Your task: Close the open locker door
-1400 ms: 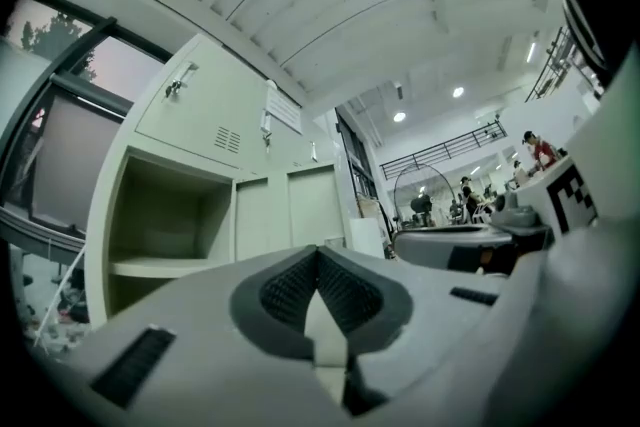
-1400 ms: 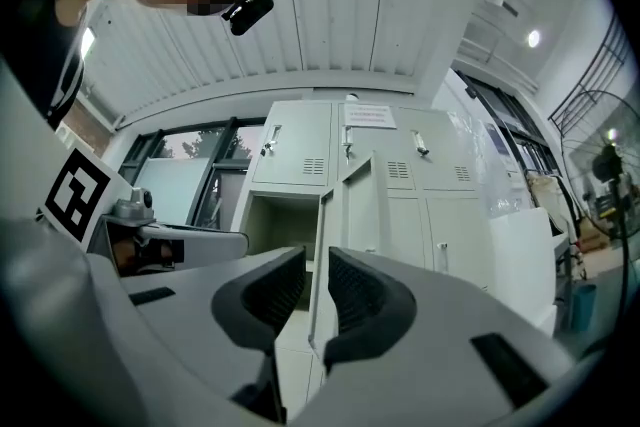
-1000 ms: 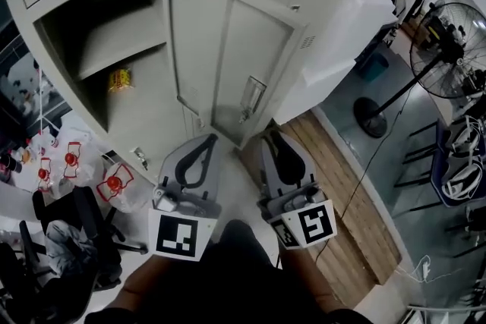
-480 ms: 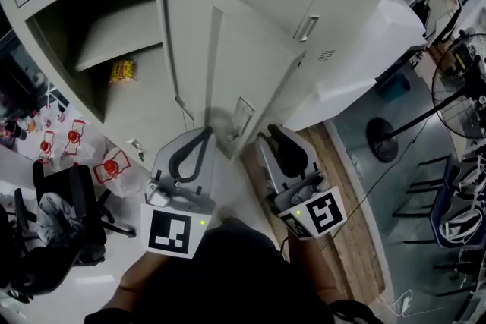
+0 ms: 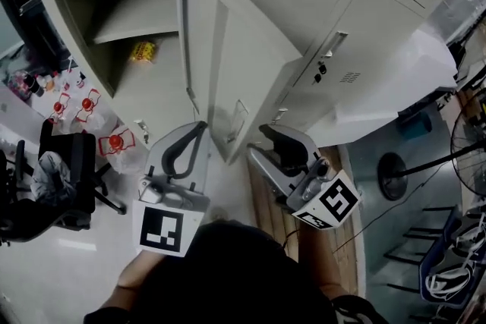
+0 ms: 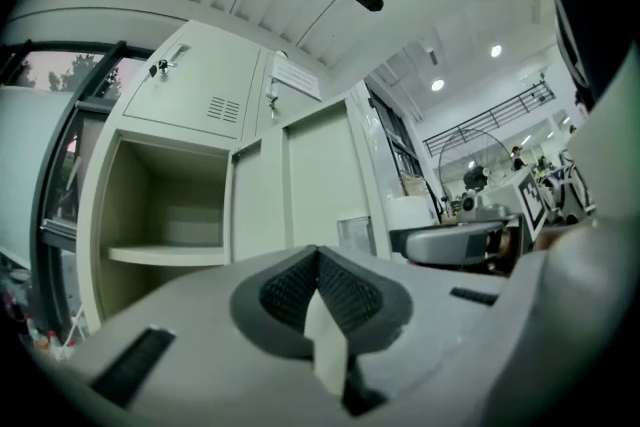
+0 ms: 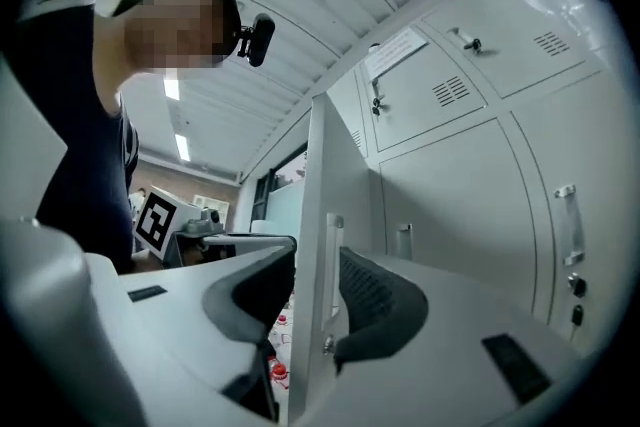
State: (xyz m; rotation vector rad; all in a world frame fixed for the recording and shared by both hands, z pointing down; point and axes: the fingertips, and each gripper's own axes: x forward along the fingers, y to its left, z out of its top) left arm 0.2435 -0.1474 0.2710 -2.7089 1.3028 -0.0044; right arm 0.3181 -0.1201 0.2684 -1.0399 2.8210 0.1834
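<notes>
Our right hand-held gripper (image 7: 316,287) has just been opening; its jaws stand spread around the edge of the open locker door (image 5: 228,64). Our left hand-held gripper (image 6: 318,263) is pressed together near the door.

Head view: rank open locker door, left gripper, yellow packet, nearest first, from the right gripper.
1. Open locker door: edge between the jaws of the right gripper, which have just been opening.
2. Left gripper: left of the door.
3. Yellow packet: inside the locker.

A black office chair (image 5: 80,178) stands beside red-printed bags (image 5: 115,142), a yellow packet (image 5: 143,51) beyond them.
</notes>
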